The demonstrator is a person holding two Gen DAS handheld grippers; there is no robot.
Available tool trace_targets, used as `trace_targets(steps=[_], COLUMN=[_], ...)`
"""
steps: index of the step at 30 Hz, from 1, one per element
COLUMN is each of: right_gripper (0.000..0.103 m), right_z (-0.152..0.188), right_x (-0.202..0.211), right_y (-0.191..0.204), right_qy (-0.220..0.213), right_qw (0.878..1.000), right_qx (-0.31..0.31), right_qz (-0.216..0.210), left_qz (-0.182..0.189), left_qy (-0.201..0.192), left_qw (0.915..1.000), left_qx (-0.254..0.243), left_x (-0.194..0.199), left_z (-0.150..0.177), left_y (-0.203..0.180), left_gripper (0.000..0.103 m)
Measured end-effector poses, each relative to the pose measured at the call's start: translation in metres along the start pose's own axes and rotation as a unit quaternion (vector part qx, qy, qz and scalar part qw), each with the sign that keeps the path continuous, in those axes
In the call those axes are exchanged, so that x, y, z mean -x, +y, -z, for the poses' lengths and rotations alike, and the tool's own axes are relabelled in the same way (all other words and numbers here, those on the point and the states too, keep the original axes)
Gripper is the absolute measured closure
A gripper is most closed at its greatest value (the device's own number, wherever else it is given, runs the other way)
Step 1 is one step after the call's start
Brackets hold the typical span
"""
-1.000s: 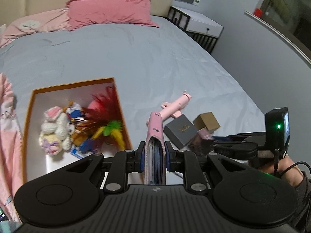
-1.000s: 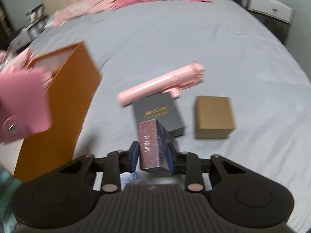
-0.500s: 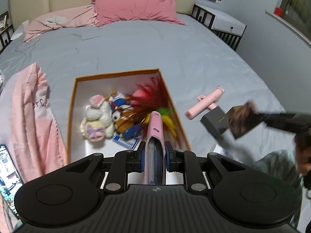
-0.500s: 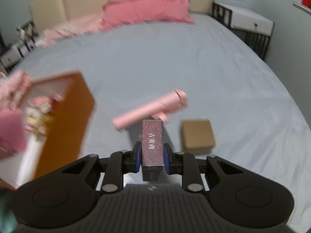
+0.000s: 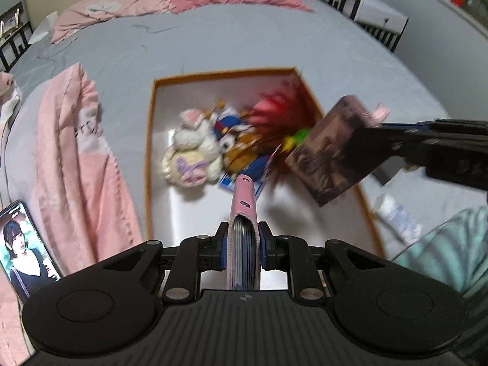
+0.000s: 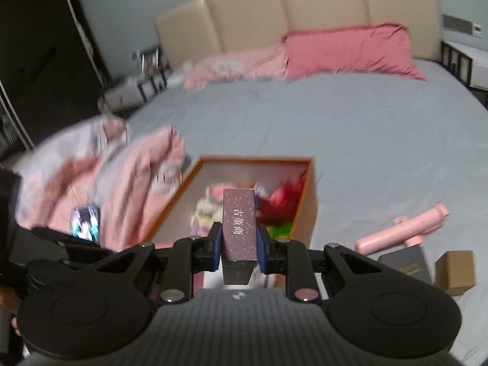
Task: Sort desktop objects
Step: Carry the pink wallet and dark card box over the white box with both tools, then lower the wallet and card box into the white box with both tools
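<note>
Left tongs (image 5: pixel 243 241) grip a pink wallet (image 5: pixel 243 207); right tongs (image 6: pixel 238 248) grip a speckled box (image 6: pixel 238 222).

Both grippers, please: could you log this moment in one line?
left gripper: shut on pink wallet | right gripper: shut on purple box | both over orange box

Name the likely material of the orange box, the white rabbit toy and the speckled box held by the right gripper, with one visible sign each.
Orange box: probably cardboard; thin stiff walls, matte.
White rabbit toy: plush fabric; fuzzy surface.
Speckled box: likely printed card; flat faces, sharp edges.
</note>
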State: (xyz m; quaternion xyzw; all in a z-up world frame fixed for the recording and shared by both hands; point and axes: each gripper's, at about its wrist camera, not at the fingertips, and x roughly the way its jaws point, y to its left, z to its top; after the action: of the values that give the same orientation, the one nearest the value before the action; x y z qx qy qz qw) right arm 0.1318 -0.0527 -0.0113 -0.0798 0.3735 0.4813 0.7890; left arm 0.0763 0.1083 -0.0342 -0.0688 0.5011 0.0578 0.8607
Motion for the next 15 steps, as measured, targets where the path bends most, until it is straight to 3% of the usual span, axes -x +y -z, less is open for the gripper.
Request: trace_targets(steps=[7,15], right_gripper=[0.079,0.079], right_z=[0.011,0.018], right_x=[-0.069,-0.116], right_y=[0.021,0.026], right_qy=[0.067,0.108], right_qw=[0.998,0.994], right_qx=[0.017,0.02], right_qz=[-0.001,0.0], left_qz=[0.017,0.025], left_qy=[0.038,0.066], left_qw=[0.9991,0.9972], left_qx=[0.007,0.024], left_x=[-0.024,-0.047], left_z=[0.003,-0.003], left_y=[0.023,0.043], left_gripper=[0.082,0.081])
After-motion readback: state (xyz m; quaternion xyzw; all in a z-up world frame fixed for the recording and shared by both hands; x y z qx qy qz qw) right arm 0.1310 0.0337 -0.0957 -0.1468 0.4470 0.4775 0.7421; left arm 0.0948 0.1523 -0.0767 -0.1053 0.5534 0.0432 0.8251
